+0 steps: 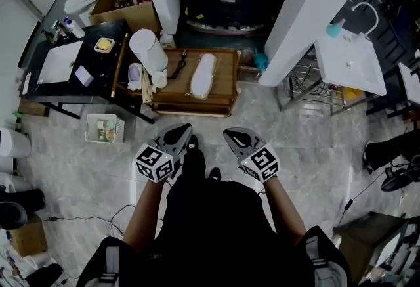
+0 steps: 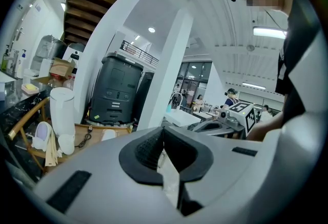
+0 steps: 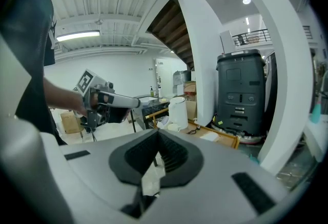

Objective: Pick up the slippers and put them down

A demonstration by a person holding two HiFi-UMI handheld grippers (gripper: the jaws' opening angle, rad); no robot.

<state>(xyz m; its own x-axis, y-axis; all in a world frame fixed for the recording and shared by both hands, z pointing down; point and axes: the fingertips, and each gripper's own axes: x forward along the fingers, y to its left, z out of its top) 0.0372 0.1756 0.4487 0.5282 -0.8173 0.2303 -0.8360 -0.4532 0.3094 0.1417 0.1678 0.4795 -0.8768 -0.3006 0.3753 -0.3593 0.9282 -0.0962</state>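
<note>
— Wooden counter (image 1: 226,75) ahead, set low; how do the tools stand?

— Left tool (image 1: 184,129) is pressed together on nothing; right tool (image 1: 229,134) is the same, jaws together and empty; both hang over the floor (image 1: 295,141), well short of the counter.

— And the slippers?

— Going across the counter: a pale shape (image 1: 134,73) leans at its left end, perhaps one slipper, though I cannot tell; a tall white canister (image 1: 147,49) stands just beside it; a black cord (image 1: 178,66) lies loose on the wood; then the white slipper (image 1: 202,75) lies flat near the middle, apart from the cord.

— So what could go wrong?

— Three things, as I judge it; jaws that arrive closed would only shove the slipper along the wood, so they must spread first; a reach that drifts left could snag the cord or tip the canister; and the slipper looks soft and flat, so a pinch at one edge may let it droop and slide out.
</note>
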